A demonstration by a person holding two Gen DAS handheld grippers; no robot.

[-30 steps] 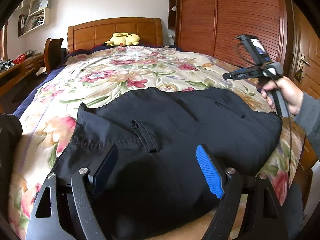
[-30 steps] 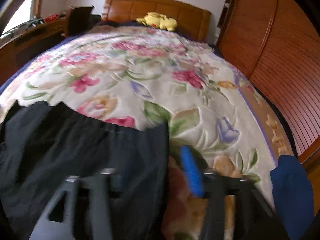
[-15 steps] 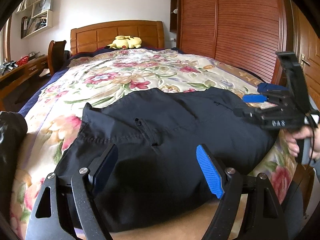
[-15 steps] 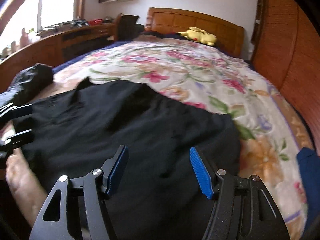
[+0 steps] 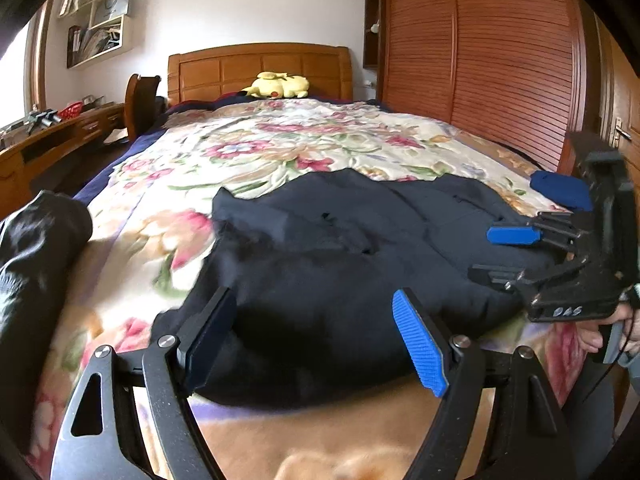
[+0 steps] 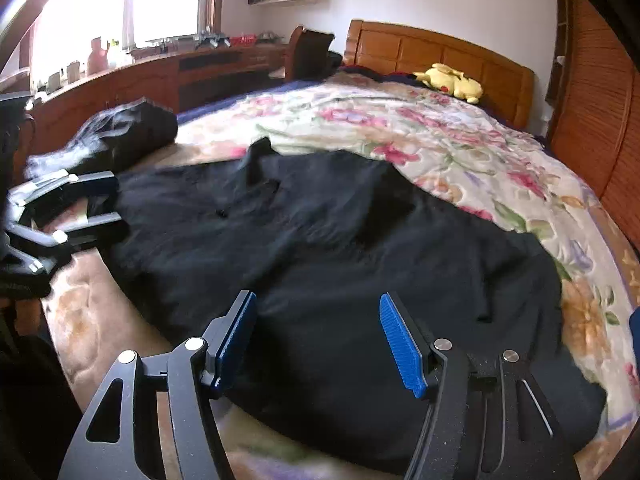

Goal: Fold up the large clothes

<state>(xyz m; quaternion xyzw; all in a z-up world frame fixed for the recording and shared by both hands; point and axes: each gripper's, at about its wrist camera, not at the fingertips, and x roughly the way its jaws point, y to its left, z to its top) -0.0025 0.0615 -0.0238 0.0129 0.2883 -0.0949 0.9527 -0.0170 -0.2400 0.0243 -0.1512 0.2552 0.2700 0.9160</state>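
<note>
Hovering wide-jawed and empty over the black garment (image 6: 320,264), left gripper (image 5: 316,344) and right gripper (image 6: 318,336) risk pinching the floral bedspread (image 6: 460,148) underneath too.

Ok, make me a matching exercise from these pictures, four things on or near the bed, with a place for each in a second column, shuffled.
Things:
1. yellow plush toy
2. black garment
3. blue folded cloth
4. wooden chair

Places:
A. spread across the bed's near end
B. beside the bed, by the desk
C. against the headboard
D. bed edge on the wardrobe side

Pairs: 1-C, 2-A, 3-D, 4-B
</note>
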